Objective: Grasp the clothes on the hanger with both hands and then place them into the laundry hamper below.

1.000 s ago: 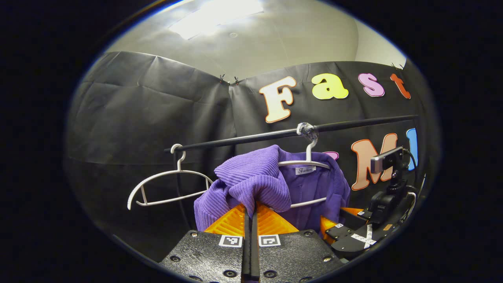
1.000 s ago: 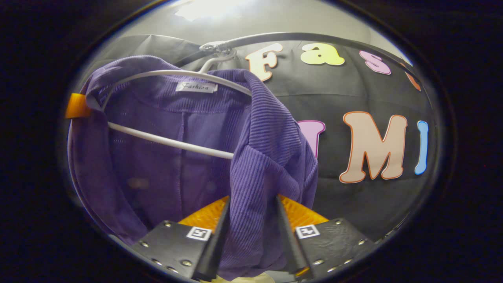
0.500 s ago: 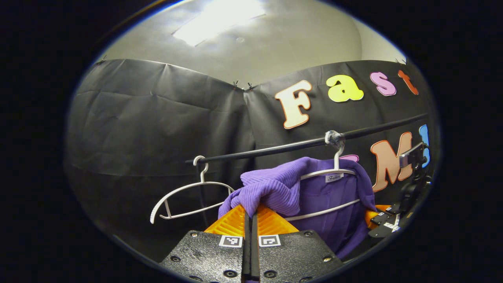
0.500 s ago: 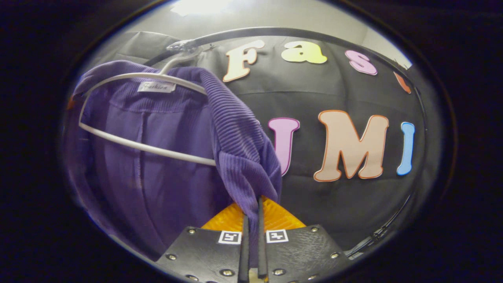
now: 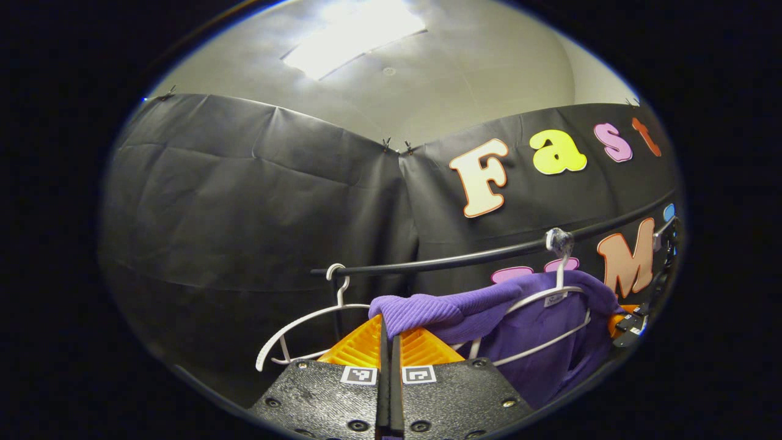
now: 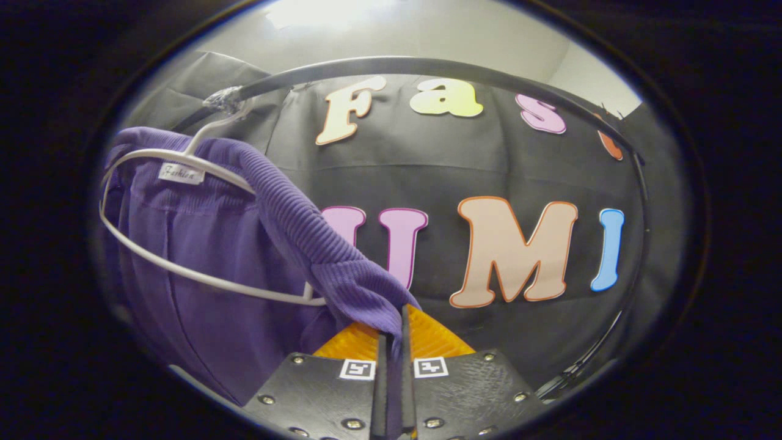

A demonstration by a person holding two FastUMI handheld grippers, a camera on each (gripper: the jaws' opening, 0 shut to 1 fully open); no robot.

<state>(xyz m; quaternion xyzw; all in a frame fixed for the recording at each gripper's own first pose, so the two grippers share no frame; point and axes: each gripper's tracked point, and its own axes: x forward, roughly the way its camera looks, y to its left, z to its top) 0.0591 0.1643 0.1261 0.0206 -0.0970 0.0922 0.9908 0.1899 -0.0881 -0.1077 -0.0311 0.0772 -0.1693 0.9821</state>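
Note:
A purple ribbed knit garment [image 5: 537, 342] hangs on a white hanger [image 5: 553, 299] hooked on a black rail [image 5: 464, 260]. My left gripper [image 5: 389, 336] is shut on one shoulder of the garment, and the cloth is pulled out to the left off the hanger's end. In the right gripper view the purple garment [image 6: 214, 269] drapes over the same white hanger [image 6: 183, 278]. My right gripper [image 6: 391, 333] is shut on the other shoulder, stretched down to the right. The right gripper [image 5: 629, 321] also shows at the far right edge of the left gripper view.
A second, bare white hanger [image 5: 293, 330] hangs at the left end of the rail, close to my left gripper. The black rail [image 6: 427, 64] arcs overhead in the right gripper view. Black cloth walls stand behind.
My right gripper went from open around the shoulder to shut on it. Both grippers have pulled outward, stretching the garment's shoulders off the hanger ends. The left gripper stayed shut.

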